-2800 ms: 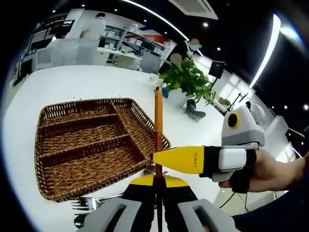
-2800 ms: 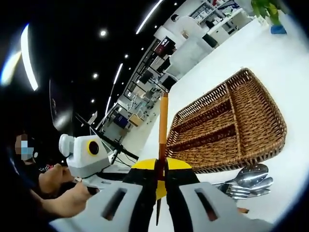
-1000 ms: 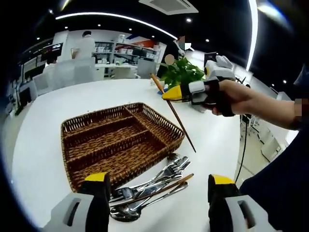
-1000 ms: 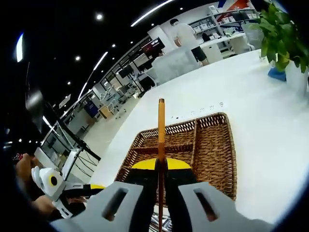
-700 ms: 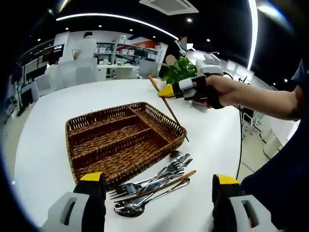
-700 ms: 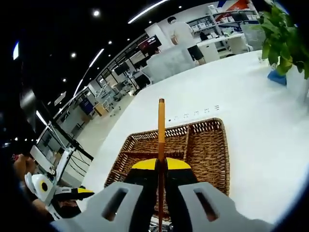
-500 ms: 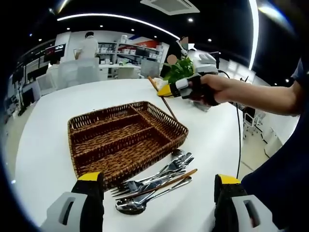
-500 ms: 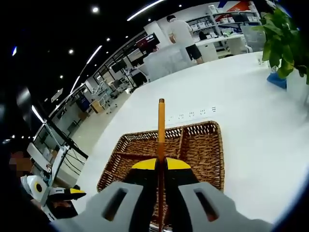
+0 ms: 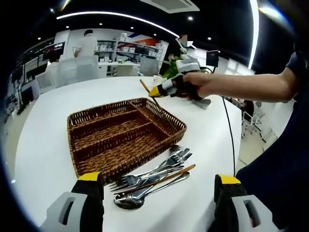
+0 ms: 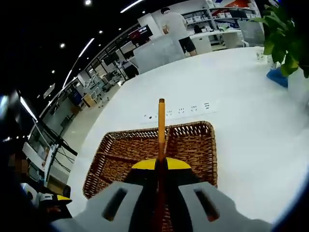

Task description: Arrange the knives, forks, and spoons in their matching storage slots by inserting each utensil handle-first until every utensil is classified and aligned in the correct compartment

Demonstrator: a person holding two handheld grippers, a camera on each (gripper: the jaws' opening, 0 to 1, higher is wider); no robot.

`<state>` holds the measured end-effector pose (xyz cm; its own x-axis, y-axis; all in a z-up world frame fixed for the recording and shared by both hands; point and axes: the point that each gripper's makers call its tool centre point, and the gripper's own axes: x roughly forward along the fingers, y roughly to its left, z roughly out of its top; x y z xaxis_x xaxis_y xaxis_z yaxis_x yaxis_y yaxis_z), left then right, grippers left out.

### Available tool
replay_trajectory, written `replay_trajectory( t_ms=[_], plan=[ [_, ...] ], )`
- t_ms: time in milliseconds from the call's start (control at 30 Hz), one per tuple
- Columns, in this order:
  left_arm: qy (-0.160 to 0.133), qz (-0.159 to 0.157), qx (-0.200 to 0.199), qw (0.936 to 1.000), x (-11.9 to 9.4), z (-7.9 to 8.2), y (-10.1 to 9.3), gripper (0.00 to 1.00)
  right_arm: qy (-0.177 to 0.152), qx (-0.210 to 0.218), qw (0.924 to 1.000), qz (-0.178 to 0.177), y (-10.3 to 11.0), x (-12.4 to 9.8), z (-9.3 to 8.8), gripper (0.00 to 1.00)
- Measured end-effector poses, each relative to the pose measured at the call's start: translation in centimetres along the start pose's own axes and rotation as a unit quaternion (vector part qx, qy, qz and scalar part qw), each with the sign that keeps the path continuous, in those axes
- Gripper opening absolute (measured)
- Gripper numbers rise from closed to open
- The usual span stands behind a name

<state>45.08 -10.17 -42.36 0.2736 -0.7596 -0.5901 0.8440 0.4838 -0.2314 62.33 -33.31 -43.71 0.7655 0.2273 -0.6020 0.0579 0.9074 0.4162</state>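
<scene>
One white surface point(image 9: 43, 159) carries the wicker basket point(image 9: 123, 133), with loose utensils point(image 9: 154, 176) beside it. The right gripper point(image 10: 159, 166) is pinched on a wooden-handled utensil point(image 10: 161, 130) above the basket; the wrong compartment could be entered if tilted. The left gripper point(image 9: 157, 186) is spread.

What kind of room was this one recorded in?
Probably a large open office or lab: rows of desks with monitors, shelving along the far wall, strip ceiling lights, and a big white table with a potted plant.
</scene>
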Motion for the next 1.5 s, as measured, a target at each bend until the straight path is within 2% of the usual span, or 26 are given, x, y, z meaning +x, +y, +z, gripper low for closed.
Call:
replay_trajectory(
  t_ms=[200, 967, 1267, 1500],
  plan=[
    [-0.004, 0.008, -0.002, 1.0, -0.2, 0.4, 0.6, 1.0, 0.025, -0.003, 0.9996, -0.013, -0.5, 1.3, -1.5, 0.03],
    [0.009, 0.009, 0.002, 0.9999, -0.2, -0.1, 1.5, 0.99, 0.092, -0.009, 0.9936, -0.065, -2.3, 4.3, -4.9, 0.03],
    [0.02, 0.01, -0.011, 0.9997, -0.4, -0.8, 2.5, 0.99, 0.106, -0.012, 0.9899, -0.093, -3.1, 5.0, -5.8, 0.04],
    [0.011, 0.008, -0.004, 0.9999, -0.6, -0.9, 2.8, 0.99, 0.118, -0.017, 0.9872, -0.105, -3.5, 5.4, -6.4, 0.04]
  ],
)
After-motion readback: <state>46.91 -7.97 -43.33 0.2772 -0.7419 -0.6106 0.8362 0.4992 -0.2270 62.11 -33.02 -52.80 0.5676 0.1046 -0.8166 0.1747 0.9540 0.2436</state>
